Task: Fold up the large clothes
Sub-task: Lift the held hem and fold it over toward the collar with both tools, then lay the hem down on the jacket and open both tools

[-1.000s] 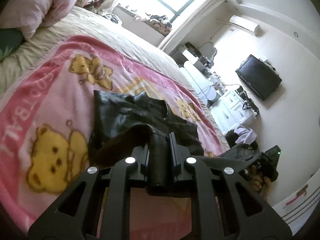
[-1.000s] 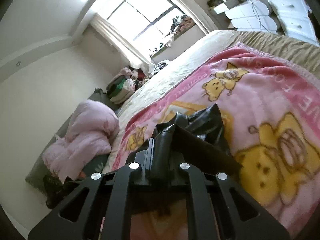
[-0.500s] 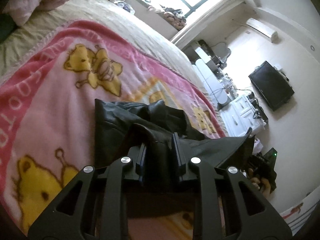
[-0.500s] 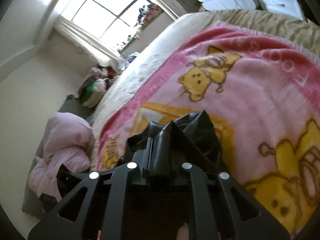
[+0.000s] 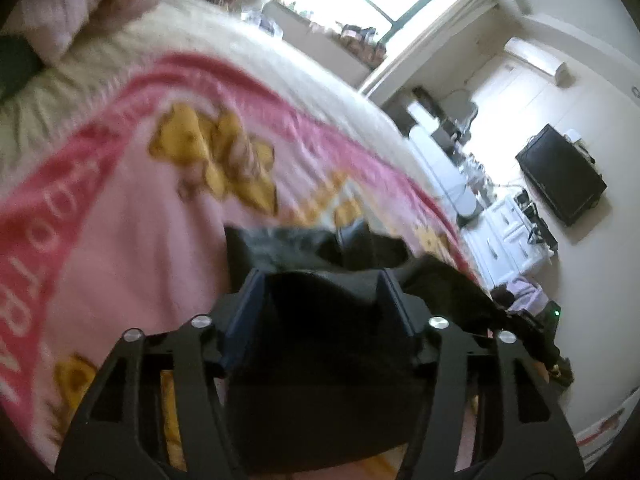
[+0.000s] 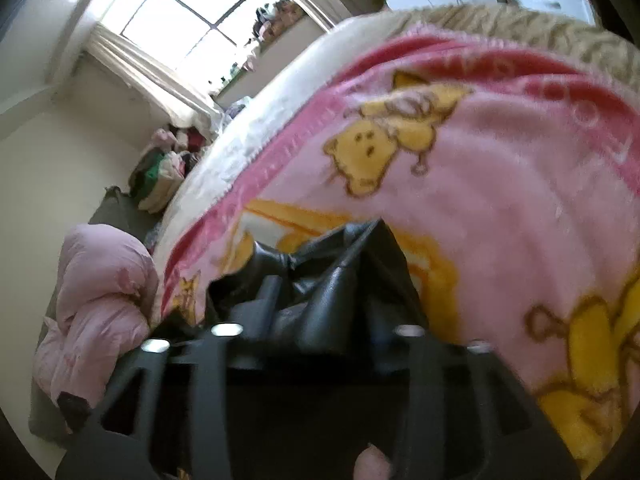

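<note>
A black leather-like garment (image 5: 288, 244) lies bunched on a pink bear-print blanket (image 5: 132, 216) on the bed. My left gripper (image 5: 322, 284) is low over the garment's near edge. Its jaws are opening and stand wide apart, with dark cloth lying loose between the fingers (image 5: 250, 300). In the right wrist view the same garment (image 6: 360, 252) sits on the blanket (image 6: 500, 200). My right gripper (image 6: 328, 304) is also opening. A raised fold stands between its jaws, and the pads do not press on it.
A pink duvet (image 6: 100, 292) is heaped at the bed's head. A clothes pile (image 6: 160, 176) lies under the window. White drawers (image 5: 508, 236) and a wall television (image 5: 560, 180) stand beyond the bed's far edge. A fingertip (image 6: 372, 460) shows behind the right gripper.
Both grippers sank toward the blanket with the garment fold pinched in them. Their jaws have since spread wide, and the fold now lies loose between the fingers.
</note>
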`<state>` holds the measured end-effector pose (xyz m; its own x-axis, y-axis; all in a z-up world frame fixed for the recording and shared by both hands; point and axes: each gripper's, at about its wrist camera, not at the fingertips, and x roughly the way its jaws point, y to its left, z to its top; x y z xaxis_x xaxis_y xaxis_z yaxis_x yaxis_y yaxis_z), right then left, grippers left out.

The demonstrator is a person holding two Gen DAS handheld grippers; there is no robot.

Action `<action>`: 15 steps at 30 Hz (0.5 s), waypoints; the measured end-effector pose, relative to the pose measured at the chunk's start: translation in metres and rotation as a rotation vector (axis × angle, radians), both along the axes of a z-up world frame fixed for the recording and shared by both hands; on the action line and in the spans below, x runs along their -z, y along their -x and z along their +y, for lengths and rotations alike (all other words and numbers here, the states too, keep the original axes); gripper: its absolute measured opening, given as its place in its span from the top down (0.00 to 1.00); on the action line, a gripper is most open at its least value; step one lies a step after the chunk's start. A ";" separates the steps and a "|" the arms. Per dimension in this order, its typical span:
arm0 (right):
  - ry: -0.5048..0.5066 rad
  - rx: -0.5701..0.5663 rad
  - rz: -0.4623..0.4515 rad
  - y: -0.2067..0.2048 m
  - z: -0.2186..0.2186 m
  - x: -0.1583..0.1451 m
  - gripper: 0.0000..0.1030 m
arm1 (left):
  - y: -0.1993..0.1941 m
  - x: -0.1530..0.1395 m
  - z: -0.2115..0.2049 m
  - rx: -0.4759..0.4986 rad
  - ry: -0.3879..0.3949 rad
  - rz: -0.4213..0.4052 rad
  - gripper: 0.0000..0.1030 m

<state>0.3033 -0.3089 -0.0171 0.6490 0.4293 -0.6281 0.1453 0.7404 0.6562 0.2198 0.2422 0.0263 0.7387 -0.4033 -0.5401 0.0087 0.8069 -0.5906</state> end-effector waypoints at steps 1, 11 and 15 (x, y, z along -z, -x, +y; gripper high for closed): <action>0.017 0.010 -0.016 0.002 -0.002 -0.004 0.42 | 0.003 -0.005 0.003 -0.014 -0.025 -0.015 0.51; 0.335 -0.126 -0.033 -0.003 0.020 -0.009 0.38 | -0.017 0.019 -0.029 0.000 -0.322 0.034 0.45; 0.486 -0.203 -0.018 -0.016 0.043 0.006 0.38 | -0.030 0.044 -0.052 0.063 -0.396 0.064 0.44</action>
<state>0.3197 -0.2663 -0.0233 0.5951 0.2095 -0.7759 -0.0410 0.9721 0.2310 0.2496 0.1900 -0.0173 0.6789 -0.1981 -0.7070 0.0381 0.9711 -0.2355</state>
